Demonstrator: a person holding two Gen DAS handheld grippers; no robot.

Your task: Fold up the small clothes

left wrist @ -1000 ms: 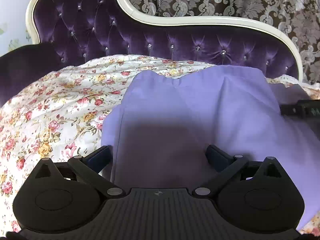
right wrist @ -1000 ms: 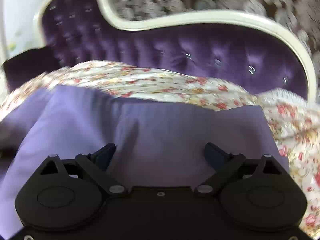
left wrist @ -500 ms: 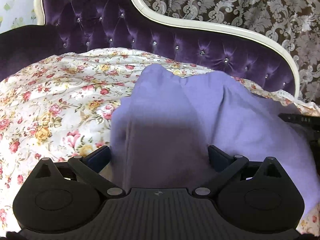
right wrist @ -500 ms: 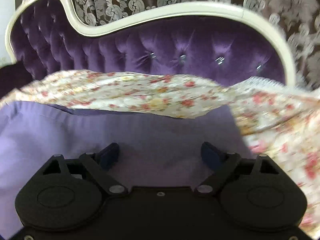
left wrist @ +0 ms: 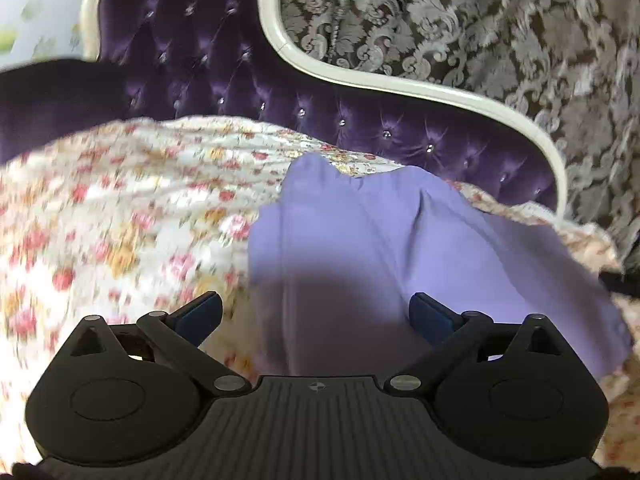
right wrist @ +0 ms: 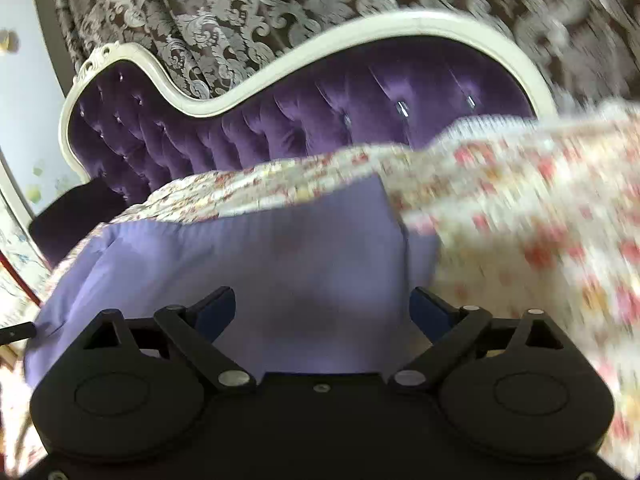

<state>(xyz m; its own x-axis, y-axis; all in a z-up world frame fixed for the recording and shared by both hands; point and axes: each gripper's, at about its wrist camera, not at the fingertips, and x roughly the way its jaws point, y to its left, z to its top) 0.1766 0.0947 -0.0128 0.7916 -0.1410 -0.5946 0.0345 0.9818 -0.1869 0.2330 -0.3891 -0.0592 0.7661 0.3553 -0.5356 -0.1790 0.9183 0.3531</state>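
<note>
A lilac garment [left wrist: 372, 248] lies spread on a floral sheet [left wrist: 120, 216]. My left gripper [left wrist: 316, 312] is open and empty over the garment's near left part, its left finger past the cloth's left edge. In the right wrist view the same garment [right wrist: 256, 256] fills the lower left. My right gripper [right wrist: 320, 308] is open and empty over its near right part, with the cloth's right edge close to the right finger.
A purple tufted headboard [left wrist: 248, 92] with a cream frame [right wrist: 280, 64] stands behind the bed. A patterned curtain [left wrist: 460, 28] hangs beyond it. The floral sheet [right wrist: 520, 216] extends right of the garment. The other gripper's dark tip [right wrist: 16, 330] shows at the far left.
Both grippers have tilted and turned outward, left toward the left edge, right toward the right edge. Both stay open. The garment has not moved.
</note>
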